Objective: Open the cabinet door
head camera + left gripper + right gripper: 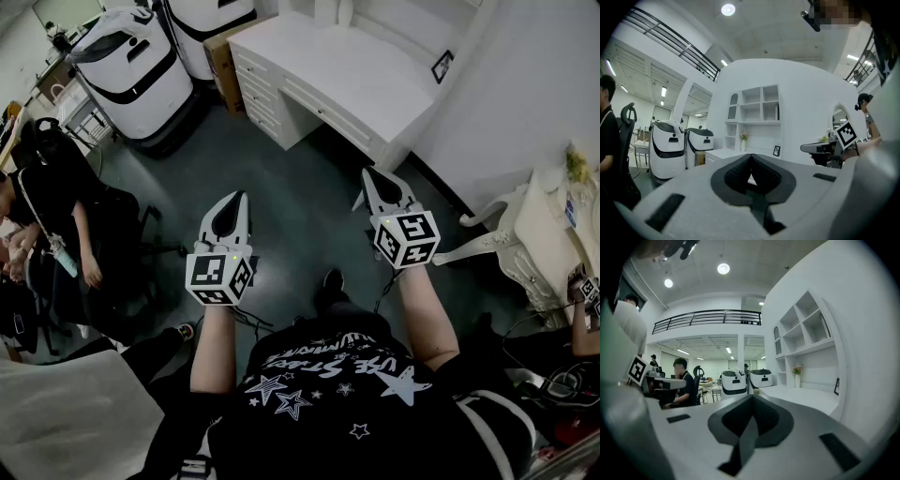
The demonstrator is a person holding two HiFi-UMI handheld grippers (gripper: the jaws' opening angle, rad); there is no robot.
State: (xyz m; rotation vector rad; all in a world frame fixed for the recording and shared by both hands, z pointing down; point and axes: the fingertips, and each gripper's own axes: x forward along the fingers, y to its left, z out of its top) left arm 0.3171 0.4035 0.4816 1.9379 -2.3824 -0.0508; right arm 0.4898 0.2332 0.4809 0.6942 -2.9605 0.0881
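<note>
The white desk cabinet (323,70) stands against the wall ahead, with drawer fronts (258,94) along its near side; no door on it can be made out. My left gripper (243,195) and right gripper (367,172) hover side by side above the dark floor, short of the cabinet, touching nothing. Both are shut and empty, tips together. In the left gripper view the left gripper (751,156) points at the cabinet (723,153) and the white shelves (759,105) above it. The right gripper (751,396) has the cabinet top (806,397) to its right.
Two large white machines (141,66) stand at the left of the cabinet. A seated person (42,211) is at the far left. An ornate white chair (511,234) and dressing table (553,220) stand at the right. Dark floor (300,216) lies between me and the cabinet.
</note>
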